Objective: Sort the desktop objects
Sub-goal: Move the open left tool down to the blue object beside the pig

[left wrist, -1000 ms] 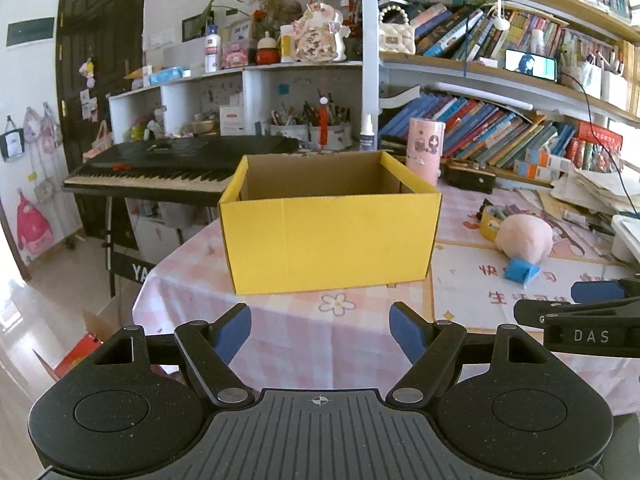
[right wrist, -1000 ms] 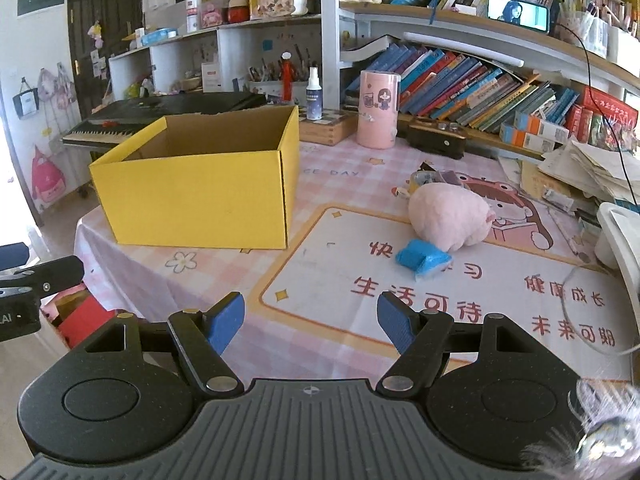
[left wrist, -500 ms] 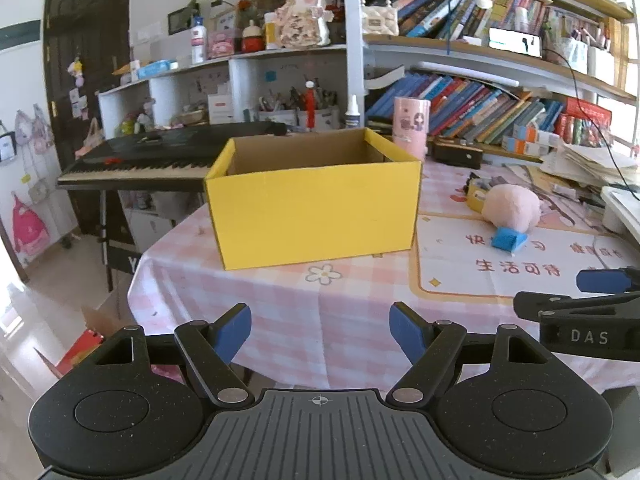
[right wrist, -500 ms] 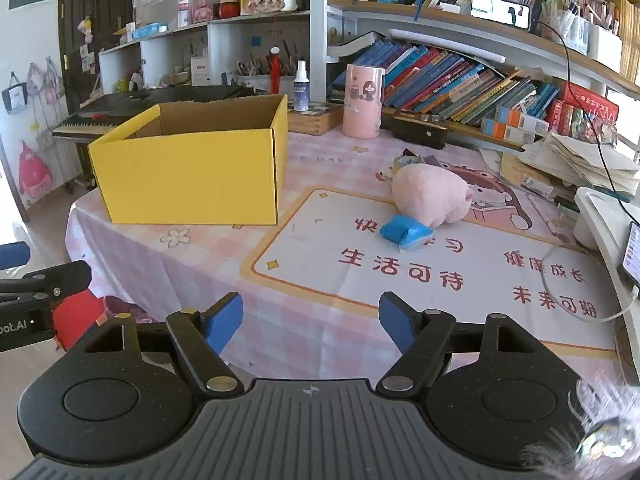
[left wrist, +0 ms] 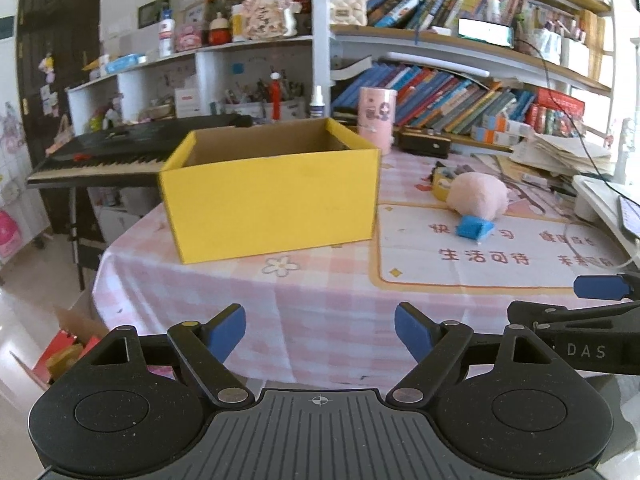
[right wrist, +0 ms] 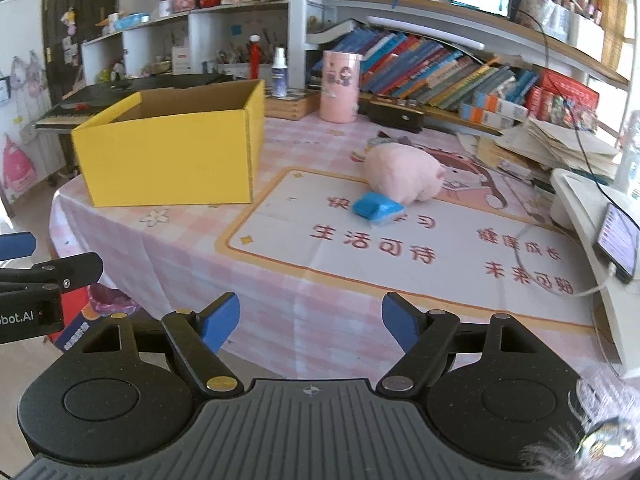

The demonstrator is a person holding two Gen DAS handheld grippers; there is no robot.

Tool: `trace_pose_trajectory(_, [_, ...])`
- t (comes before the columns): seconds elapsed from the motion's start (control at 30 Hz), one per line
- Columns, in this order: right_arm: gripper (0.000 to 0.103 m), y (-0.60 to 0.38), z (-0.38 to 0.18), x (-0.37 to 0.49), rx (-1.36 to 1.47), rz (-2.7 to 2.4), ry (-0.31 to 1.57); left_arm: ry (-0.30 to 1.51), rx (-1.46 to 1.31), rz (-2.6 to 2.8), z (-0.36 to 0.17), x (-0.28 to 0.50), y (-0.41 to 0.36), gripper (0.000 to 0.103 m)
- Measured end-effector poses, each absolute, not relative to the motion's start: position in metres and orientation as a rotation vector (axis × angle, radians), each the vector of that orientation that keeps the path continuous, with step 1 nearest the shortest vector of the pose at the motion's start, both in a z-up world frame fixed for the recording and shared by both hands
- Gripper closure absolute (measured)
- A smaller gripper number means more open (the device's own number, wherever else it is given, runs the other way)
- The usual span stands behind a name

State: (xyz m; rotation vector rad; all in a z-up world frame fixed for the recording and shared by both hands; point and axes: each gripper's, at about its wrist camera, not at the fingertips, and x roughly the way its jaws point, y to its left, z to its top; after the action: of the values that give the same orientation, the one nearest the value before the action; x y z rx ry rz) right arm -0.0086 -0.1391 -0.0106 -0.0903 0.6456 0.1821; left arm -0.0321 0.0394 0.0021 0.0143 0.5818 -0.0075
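Note:
An open yellow cardboard box (left wrist: 272, 200) stands on the left of the pink checked tablecloth (left wrist: 320, 320); it also shows in the right wrist view (right wrist: 168, 160). A pink plush toy (left wrist: 478, 199) (right wrist: 404, 178) lies on the printed mat, with a small blue object (left wrist: 472, 227) (right wrist: 376, 207) just in front of it. A yellow item (left wrist: 442, 184) lies behind the plush. My left gripper (left wrist: 320, 326) is open and empty, off the table's near edge. My right gripper (right wrist: 311, 318) is open and empty, also short of the table edge.
A pink cylinder (right wrist: 340, 86), a spray bottle (right wrist: 279, 74) and a dark case (right wrist: 396, 112) stand at the back of the table. A white device (right wrist: 588, 216) with a phone (right wrist: 616, 246) sits at right. A keyboard piano (left wrist: 120, 148) stands left, bookshelves (left wrist: 460, 92) behind.
Both grippers have pulled back from the table and risen a little, so the box and toys look farther away. Both stay open and empty.

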Motion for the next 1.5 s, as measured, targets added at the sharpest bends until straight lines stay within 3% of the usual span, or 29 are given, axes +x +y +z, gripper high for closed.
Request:
trace_pose_trajectory(0.57, [0.025,-0.190,-0.014,0.000,-0.031,0.066,0.674,0.601,0.066,-0.140,-0.003,-0.005,-0.012,0.019])
trace_pose_trajectory(1.5, [0.024,-0.256,-0.018,0.093,-0.063,0.074,0.727,0.656,0.017,-0.150,-0.014,0.083,-0.077,0.019])
